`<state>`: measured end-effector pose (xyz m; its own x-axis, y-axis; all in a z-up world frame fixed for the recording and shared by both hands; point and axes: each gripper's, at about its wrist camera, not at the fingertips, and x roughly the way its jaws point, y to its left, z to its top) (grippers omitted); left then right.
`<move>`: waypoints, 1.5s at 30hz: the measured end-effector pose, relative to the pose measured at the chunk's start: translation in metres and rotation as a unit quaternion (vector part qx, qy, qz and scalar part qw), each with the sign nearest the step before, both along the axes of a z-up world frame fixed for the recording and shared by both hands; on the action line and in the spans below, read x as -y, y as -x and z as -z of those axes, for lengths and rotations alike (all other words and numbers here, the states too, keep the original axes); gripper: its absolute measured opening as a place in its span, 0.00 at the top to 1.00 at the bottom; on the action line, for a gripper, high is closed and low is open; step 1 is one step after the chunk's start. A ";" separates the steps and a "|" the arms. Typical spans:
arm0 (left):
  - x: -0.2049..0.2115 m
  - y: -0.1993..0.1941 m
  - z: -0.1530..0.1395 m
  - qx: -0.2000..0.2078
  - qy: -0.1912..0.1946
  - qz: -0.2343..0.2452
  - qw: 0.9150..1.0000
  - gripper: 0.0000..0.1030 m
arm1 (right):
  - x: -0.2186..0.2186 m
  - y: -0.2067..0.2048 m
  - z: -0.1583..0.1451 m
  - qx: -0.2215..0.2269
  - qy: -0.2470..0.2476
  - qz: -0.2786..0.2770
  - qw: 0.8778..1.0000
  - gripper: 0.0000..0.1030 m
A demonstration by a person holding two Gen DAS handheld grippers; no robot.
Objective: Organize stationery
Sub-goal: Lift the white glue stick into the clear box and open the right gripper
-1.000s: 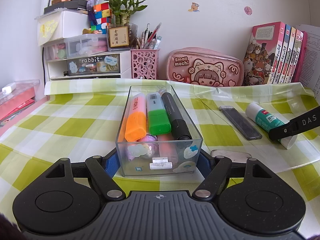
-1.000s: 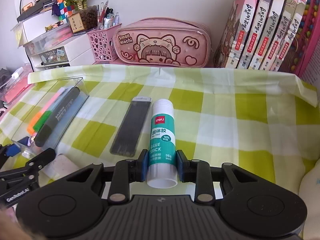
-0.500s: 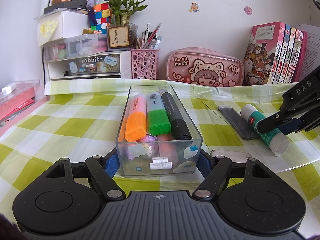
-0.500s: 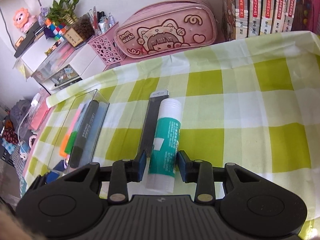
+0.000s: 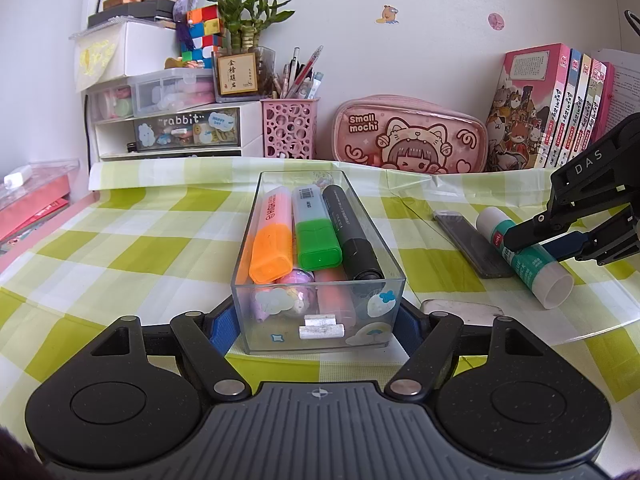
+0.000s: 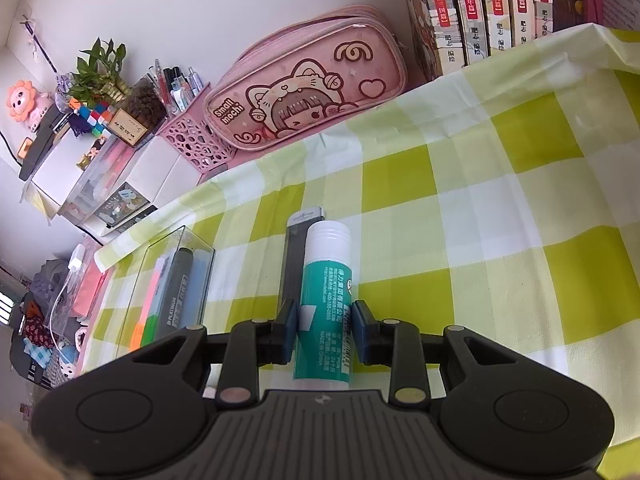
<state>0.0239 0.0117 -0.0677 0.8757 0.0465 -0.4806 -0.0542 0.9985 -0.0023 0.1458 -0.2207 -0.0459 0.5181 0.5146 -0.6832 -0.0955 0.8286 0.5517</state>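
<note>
A clear plastic box (image 5: 320,300) holds an orange, a green and a black marker plus small items. My left gripper (image 5: 316,322) is shut on the box's near end, with a blue pad on each side wall. To the right a green-and-white glue stick (image 5: 524,256) lies slanted beside a flat black case (image 5: 472,246). My right gripper (image 6: 325,332) has both pads against the glue stick (image 6: 326,300) and its jaws are closing on it. I cannot tell whether the stick is off the cloth. The right gripper (image 5: 540,242) also shows at the right edge of the left wrist view.
A pink pencil pouch (image 5: 408,140), a pink pen holder (image 5: 288,128), drawer units (image 5: 176,128) and a row of books (image 5: 552,108) line the back wall. A flat grey item (image 5: 460,308) lies near the box. The green checked cloth (image 6: 500,240) stretches right.
The right gripper rolled, so its view tilts, and it rose at the right of the left wrist view. The glue stick turned with it and shifted slightly left. The left gripper and box stayed put.
</note>
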 end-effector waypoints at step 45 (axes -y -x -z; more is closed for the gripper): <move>0.001 0.001 -0.001 0.001 0.002 0.004 1.000 0.28 | -0.138 -0.034 -0.035 0.002 -0.079 -0.067 0.995 0.69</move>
<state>0.0228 0.0107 -0.0666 0.8774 0.0376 -0.4783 -0.0464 0.9989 -0.0067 0.1794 -0.0823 -0.0113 0.4406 0.6798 -0.5863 -0.2022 0.7115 0.6729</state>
